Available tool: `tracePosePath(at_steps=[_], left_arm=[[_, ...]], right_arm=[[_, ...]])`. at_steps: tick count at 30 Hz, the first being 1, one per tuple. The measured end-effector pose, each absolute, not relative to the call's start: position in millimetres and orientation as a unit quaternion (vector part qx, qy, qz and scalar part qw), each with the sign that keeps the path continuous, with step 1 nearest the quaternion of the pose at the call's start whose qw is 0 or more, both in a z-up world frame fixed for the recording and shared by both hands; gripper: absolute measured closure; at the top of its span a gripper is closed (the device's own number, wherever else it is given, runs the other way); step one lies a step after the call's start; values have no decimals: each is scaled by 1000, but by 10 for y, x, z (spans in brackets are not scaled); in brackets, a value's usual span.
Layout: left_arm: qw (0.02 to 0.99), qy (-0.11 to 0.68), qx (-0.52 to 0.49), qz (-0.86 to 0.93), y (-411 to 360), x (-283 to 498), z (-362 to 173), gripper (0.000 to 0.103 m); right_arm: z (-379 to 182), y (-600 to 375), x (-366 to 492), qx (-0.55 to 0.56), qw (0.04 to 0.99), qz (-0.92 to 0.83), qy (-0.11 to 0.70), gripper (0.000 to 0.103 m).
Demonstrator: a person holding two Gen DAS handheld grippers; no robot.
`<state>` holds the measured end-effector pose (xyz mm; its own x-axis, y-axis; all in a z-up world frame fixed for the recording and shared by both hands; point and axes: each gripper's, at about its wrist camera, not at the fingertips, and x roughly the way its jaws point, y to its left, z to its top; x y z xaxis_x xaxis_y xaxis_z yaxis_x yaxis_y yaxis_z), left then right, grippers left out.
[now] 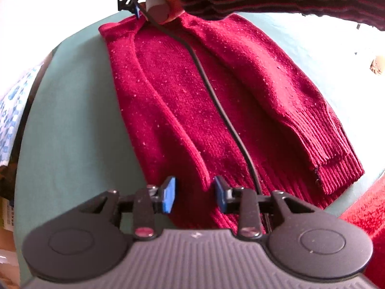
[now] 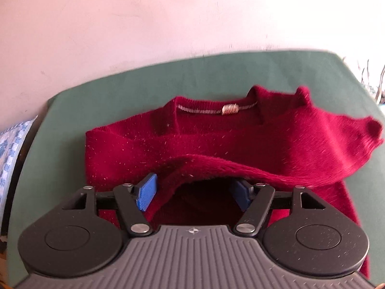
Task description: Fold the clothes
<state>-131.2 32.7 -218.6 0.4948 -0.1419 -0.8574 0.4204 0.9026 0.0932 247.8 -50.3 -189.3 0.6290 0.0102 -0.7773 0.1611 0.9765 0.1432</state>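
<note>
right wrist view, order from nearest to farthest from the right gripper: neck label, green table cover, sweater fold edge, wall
1. sweater fold edge, right at the right gripper, between its open fingers
2. neck label, inside the collar, farther up
3. green table cover, bare strip beyond the collar
4. wall, behind the table

Ahead of the right-hand camera rose a plain pale wall (image 2: 144,24), faintly pink and marked with a few small scuffs. A green-covered surface (image 2: 120,91) ran up to it. At that view's left edge lay a blue-and-white patterned cloth (image 2: 9,149). In the left-hand view, strong light washed out the far background, and red carpet (image 1: 365,216) showed at the lower right.
</note>
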Motion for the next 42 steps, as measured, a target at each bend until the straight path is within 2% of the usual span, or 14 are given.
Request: tracePosePath(at_steps=[4,5,6,7,8,10,11,12,20,25,30,37,42], left_arm=[[854,471,148,-164,318,-1329,-2194,68],[855,470,148,-164,319,-1333,-2194,69],[855,470,146,-164,325,-1335,-2192,70],[855,470,144,-164,332,-1333,-2191,70],[855,470,144,-164,345,-1330,-2190,70],[856,469,144,-162,366,-1331,-2185,77],[858,468,142,-160,380,-1329,-2173,86],[859,466,139,-159,398,-1326,-2157,92],[860,466,114,-175,468,-1308,-2055,101],[850,471,120,-203,377,-1366,-2061,101],[845,479,112,-209,317,-1360,-2099,101],[845,469,109,-232,251,-1457,-2042,101],[848,476,132,-193,245,-1481,-2119,91]], right_arm=[[-1962,-498,2567,106,899,-52,423,34],[-1978,-502,2585,107,900,-50,420,40],[-1995,-508,2606,107,901,-39,420,48],[-2006,-515,2623,107,901,-29,418,76],[-1991,-523,2627,105,903,-21,416,90],[-1939,-526,2618,93,907,-6,410,97],[-1904,-524,2608,86,910,0,406,97],[-1859,-531,2594,83,912,6,401,97],[-1627,-639,2438,32,933,27,356,97],[-1775,-682,2465,-9,935,-6,355,97],[-1894,-772,2503,1,929,-25,368,97],[-1691,-783,2428,3,947,-32,320,97],[-1585,-780,2369,-1,954,-25,298,97]])
